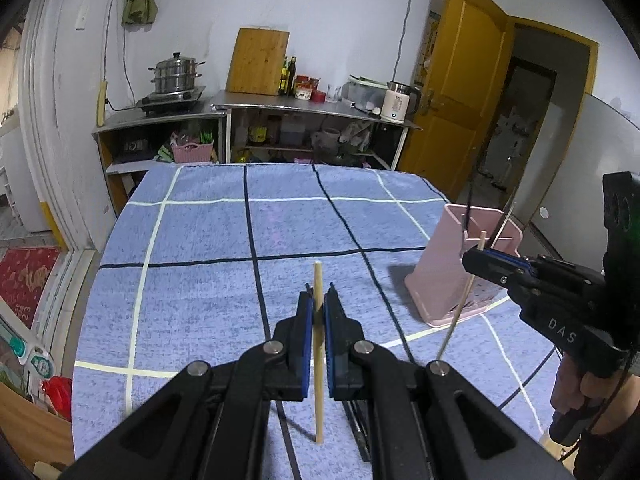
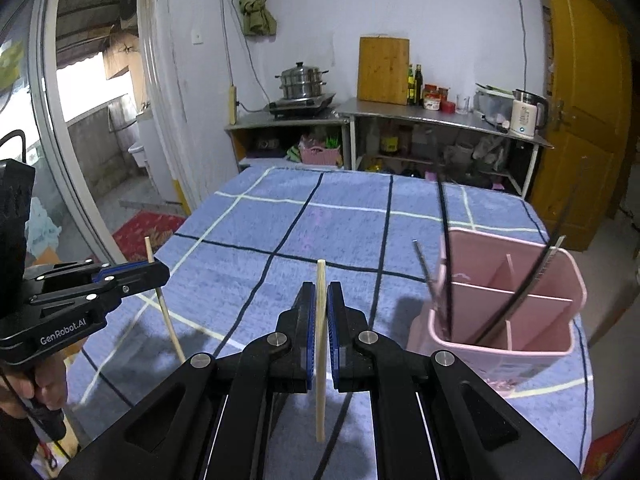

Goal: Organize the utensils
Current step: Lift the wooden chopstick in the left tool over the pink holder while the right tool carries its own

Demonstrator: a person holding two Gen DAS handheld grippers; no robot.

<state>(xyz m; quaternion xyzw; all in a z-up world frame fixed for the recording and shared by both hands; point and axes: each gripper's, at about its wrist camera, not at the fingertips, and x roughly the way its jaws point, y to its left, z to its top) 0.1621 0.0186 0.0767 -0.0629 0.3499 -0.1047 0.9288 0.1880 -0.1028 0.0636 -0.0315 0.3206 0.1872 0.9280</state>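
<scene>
A kitchen with pale walls, a steel counter carrying a steamer pot (image 2: 303, 80) and a cutting board (image 2: 383, 70), and in front a surface (image 1: 208, 240) covered by a blue checked cloth. The left tool (image 1: 318, 310) is closed on a pale wooden chopstick (image 1: 319, 360), held nearly upright between its blue pads above the cloth. The right tool (image 2: 321, 312) is likewise clamped on a second chopstick (image 2: 321, 360), also near vertical. A pink divided holder (image 2: 520, 320) stands on the cloth at the right side, just beside the right tool; dark utensils already lean in its compartments. Likely step: carrying both chopsticks to the holder. To do it well, each stick should be kept upright, its lower tip brought over one open compartment, clear of the leaning utensils and dividers, then lowered before the grip is released, so the light holder is not tipped.
</scene>
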